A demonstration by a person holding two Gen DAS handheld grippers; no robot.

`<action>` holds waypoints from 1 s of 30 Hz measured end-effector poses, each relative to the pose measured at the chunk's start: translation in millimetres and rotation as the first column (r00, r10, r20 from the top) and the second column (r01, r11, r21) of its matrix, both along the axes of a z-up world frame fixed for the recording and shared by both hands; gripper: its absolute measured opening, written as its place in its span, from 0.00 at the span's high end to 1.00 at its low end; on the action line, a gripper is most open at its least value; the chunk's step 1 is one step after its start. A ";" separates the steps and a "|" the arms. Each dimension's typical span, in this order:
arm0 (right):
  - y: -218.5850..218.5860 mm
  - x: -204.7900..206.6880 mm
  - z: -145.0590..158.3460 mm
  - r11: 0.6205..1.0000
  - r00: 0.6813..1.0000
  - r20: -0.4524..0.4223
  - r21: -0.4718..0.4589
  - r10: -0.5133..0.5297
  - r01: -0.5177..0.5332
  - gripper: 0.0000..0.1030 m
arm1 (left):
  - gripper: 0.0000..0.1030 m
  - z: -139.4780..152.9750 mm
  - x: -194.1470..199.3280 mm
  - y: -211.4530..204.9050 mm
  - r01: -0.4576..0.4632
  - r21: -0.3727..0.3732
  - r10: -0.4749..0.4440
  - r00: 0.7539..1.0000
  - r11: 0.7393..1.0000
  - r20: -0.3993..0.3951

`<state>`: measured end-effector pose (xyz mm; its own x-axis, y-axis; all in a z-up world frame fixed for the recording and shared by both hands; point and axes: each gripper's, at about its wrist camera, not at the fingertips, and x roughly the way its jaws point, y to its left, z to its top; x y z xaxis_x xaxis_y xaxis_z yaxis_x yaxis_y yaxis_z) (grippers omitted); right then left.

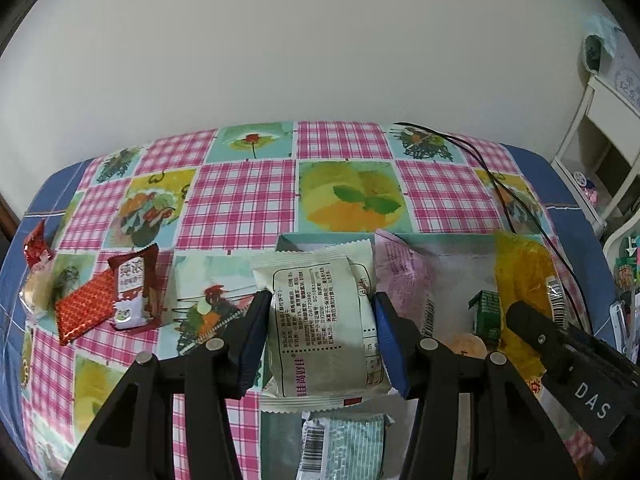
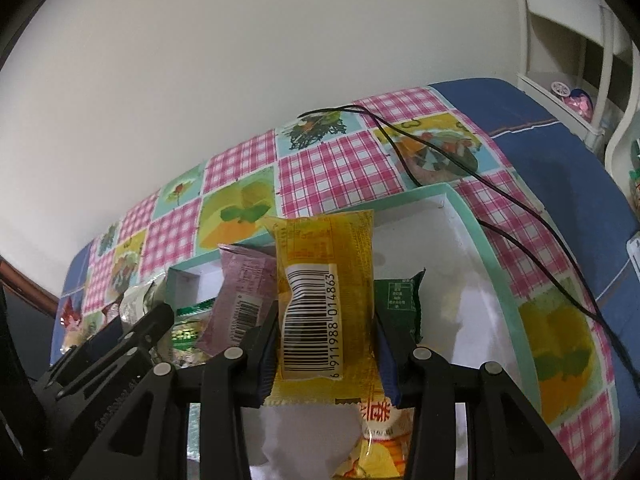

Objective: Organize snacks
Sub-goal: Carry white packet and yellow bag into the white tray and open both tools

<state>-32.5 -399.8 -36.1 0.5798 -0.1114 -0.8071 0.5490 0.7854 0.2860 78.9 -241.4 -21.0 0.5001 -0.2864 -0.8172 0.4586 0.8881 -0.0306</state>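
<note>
Both of your tongs are loaded right now. Your left tongs [image 1: 320, 344] are clamped across the width of a white snack packet [image 1: 320, 328], its long axis running straight out along the fingers, printed back facing up. Your right tongs [image 2: 326, 344] grip a yellow snack packet [image 2: 326, 300] the same way, barcode up, long axis in line with the fingers.

Here's what the next move turns on: the mint-rimmed box [image 2: 476, 220] lies directly ahead of and below both packets. From the right wrist, the yellow packet hangs over the box's white floor, with open bare floor to its right and ahead. That's your roomiest landing spot. The left part of the box is busier: a pink packet [image 2: 240, 300] leans there, a dark green packet [image 2: 400, 300] sits just beside your right tongs, and more wrappers lie underneath.

From the left wrist, the white packet hangs at the box's left end, its near end still out over the checked counter [image 1: 240, 188]. I'd judge it needs to go forward and to the right to clear the rim.

Your two tongs are close side by side, so watch they don't knock. A black cable [image 2: 440, 148] trails across the counter just past the box's far right corner; keep clear. Red packets [image 1: 104, 300] still lie out on the left of the counter, nearer your left hand.
</note>
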 end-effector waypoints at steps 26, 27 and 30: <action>3.9 -0.4 4.4 1.000 0.999 -0.032 -0.026 -0.014 0.013 0.40 | 0.33 12.9 0.0 5.6 -0.010 -0.008 0.010 1.000 1.000 -0.029; 5.1 -1.5 6.0 0.999 0.999 -0.035 -0.029 -0.015 0.014 0.39 | 0.32 14.0 0.3 8.4 -0.018 0.000 0.018 0.999 1.000 -0.033; 8.8 -4.4 8.7 1.000 0.999 -0.042 -0.025 -0.016 0.015 0.38 | 0.20 14.5 2.2 19.0 -0.067 0.041 0.070 0.995 0.997 -0.068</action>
<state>-36.8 -390.9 -27.4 0.5435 -0.1408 -0.8275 0.5725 0.7832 0.2427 81.1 -222.5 -6.5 0.4594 -0.2207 -0.8604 0.3948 0.9184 -0.0248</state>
